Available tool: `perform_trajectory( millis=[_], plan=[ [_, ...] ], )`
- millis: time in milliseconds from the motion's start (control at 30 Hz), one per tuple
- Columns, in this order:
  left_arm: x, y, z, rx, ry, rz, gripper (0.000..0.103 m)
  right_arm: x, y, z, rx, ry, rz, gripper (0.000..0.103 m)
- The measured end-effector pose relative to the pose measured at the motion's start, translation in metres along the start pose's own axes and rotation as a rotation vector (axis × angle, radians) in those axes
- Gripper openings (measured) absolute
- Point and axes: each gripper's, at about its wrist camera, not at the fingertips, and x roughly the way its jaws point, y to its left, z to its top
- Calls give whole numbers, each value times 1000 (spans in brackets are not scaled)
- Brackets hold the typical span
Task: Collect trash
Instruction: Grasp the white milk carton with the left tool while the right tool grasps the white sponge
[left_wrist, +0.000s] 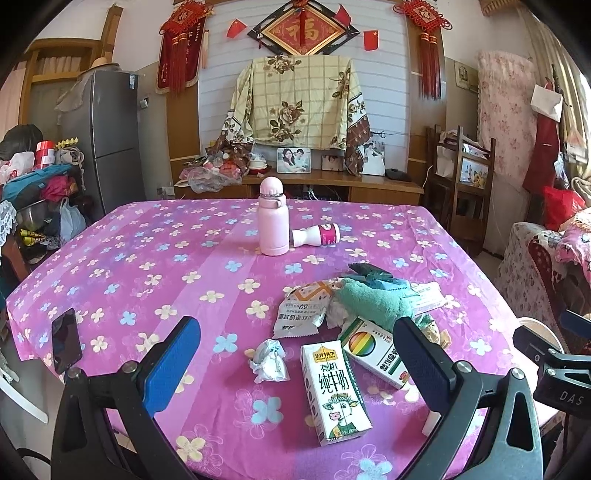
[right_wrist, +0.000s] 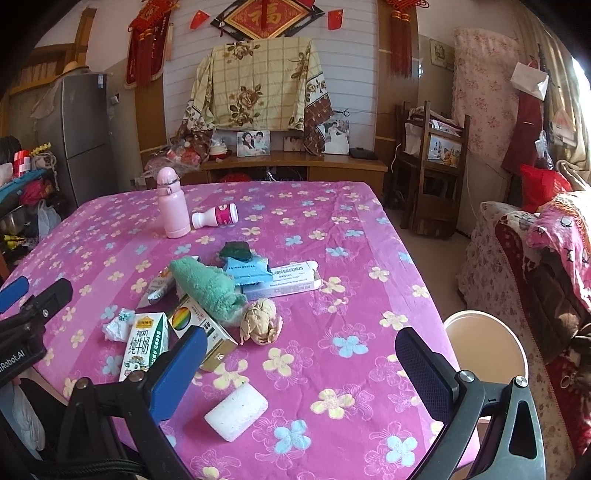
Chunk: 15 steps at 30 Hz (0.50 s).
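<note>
Trash lies on the pink flowered tablecloth (left_wrist: 147, 266): a milk carton (left_wrist: 334, 391), a green-and-white box (left_wrist: 376, 352), a crumpled tissue (left_wrist: 269, 362), a silver wrapper (left_wrist: 301, 314) and a green towel (left_wrist: 373, 301). My left gripper (left_wrist: 297, 365) is open above the near edge, its jaws standing either side of the carton and tissue. In the right wrist view I see the milk carton (right_wrist: 144, 345), a brown paper ball (right_wrist: 260, 321), a white foam block (right_wrist: 236, 411) and a tablet box (right_wrist: 284, 282). My right gripper (right_wrist: 301, 363) is open, nothing between its fingers.
A pink flask (left_wrist: 272, 218) stands far back with a small white bottle (left_wrist: 317, 236) lying beside it. A phone (left_wrist: 66, 341) rests at the left edge. A white bin (right_wrist: 484, 343) sits off the table's right side. A chair (right_wrist: 432, 166) and a sofa (right_wrist: 546, 258) stand right.
</note>
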Motion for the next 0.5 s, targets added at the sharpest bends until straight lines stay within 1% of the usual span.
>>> perform_trajectory(
  millis=[233, 400, 500],
  plan=[
    [3, 0, -2, -8, 6, 2, 103, 1, 2, -2, -9, 3, -5, 103],
    [6, 1, -4, -12, 17, 5, 103, 5, 2, -4, -17, 22, -12, 103],
    [9, 2, -6, -9, 31, 1, 103, 11, 2, -6, -14, 52, -6, 103]
  ],
)
